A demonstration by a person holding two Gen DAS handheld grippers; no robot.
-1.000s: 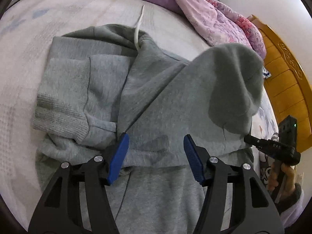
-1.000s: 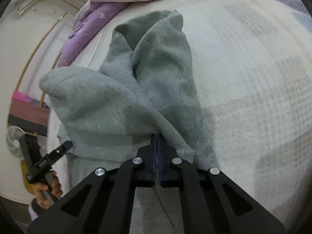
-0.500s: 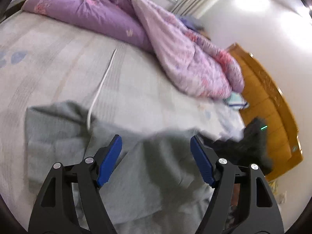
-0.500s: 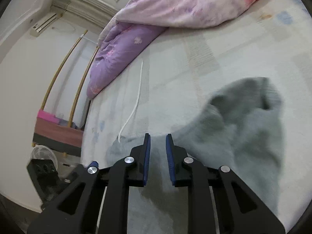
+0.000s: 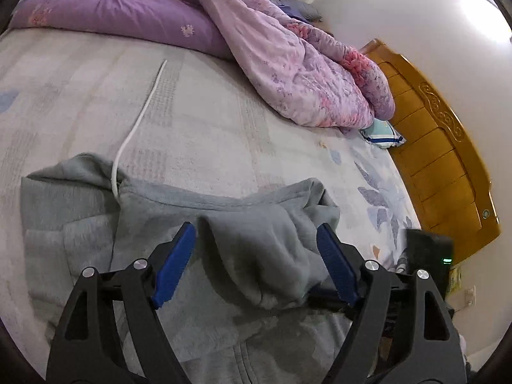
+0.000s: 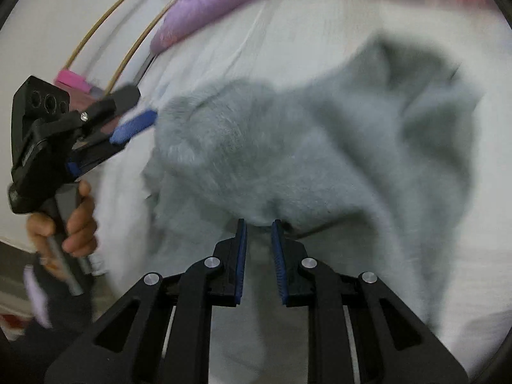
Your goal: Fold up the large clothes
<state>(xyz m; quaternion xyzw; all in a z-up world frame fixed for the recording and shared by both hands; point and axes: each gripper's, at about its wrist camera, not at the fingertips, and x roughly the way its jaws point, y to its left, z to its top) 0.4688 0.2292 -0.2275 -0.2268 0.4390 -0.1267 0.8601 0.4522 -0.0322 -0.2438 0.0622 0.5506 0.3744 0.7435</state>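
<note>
A grey hooded sweatshirt (image 5: pixel 204 224) lies partly folded on the bed, with a bunched fold of fabric (image 5: pixel 265 256) lying on top of it. My left gripper (image 5: pixel 256 265) is wide open just above that fold, holding nothing. My right gripper (image 6: pixel 258 243) is open by a narrow gap and empty, with the sweatshirt (image 6: pixel 304 147) just beyond its tips. The right wrist view is blurred by motion. The left gripper also shows in the right wrist view (image 6: pixel 132 128), at the left and held by a hand.
A white cord (image 5: pixel 137 121) runs from the sweatshirt across the patterned bed sheet (image 5: pixel 224 128). A purple and pink duvet (image 5: pixel 256 48) is heaped at the far side. A wooden headboard (image 5: pixel 441 160) stands at the right.
My right gripper let go of the sweatshirt part it held up and is now open; that part has dropped onto the garment. The left gripper stayed open and shifted its view.
</note>
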